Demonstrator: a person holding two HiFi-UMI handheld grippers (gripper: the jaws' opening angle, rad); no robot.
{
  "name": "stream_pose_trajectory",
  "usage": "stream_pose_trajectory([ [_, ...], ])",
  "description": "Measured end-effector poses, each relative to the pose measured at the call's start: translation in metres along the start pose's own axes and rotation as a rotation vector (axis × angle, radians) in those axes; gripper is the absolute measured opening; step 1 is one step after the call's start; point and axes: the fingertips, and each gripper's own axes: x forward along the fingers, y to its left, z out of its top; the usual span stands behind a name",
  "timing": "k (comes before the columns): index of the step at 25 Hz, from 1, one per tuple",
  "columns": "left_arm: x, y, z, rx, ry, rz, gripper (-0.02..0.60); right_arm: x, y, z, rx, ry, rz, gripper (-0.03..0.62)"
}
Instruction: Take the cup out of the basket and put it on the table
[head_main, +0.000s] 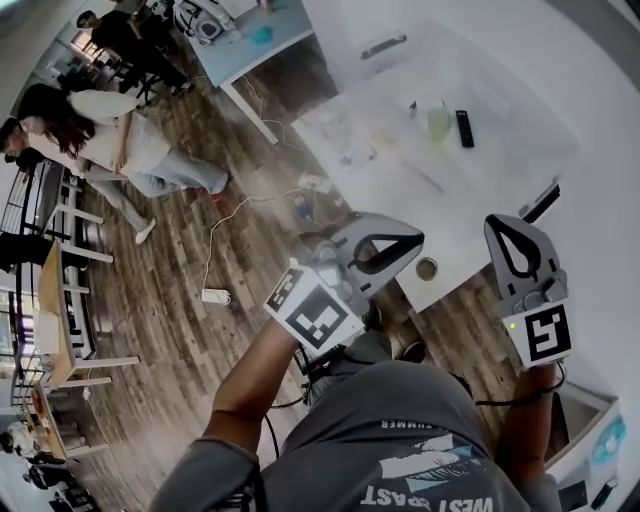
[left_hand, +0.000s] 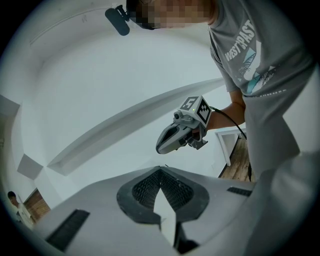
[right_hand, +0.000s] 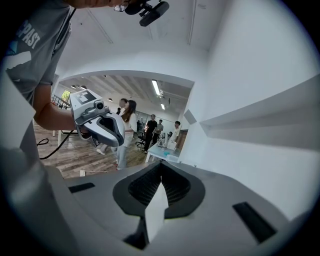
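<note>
On the washed-out tabletop (head_main: 500, 90), a small greenish thing (head_main: 438, 122) and a dark bar (head_main: 464, 128) just beside it are too small to name. So is a round thing (head_main: 427, 268) near its near edge. The clear clutter (head_main: 345, 140) at its left end is blurred. The hand holding the right tool (head_main: 500, 225) is mostly hidden behind the marker cube (head_main: 540, 335). The shirt (head_main: 420, 450) print is cut by the bottom edge. A bystander (left_hand: 15, 202) is cut by the left gripper view's rim.
</note>
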Motion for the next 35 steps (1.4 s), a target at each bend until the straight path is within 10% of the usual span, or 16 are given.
stream_pose_trajectory([
  [21,-0.015,0.133,-0.079,0.0,-0.154,-0.073,0.008,0.135,-0.035,0.022,-0.113,0.152,-0.111,0.012],
  [35,0.036,0.156,-0.092,-0.072,-0.062,-0.025,0.008,0.177,-0.098,-0.008,-0.087,0.159,0.001,0.012],
])
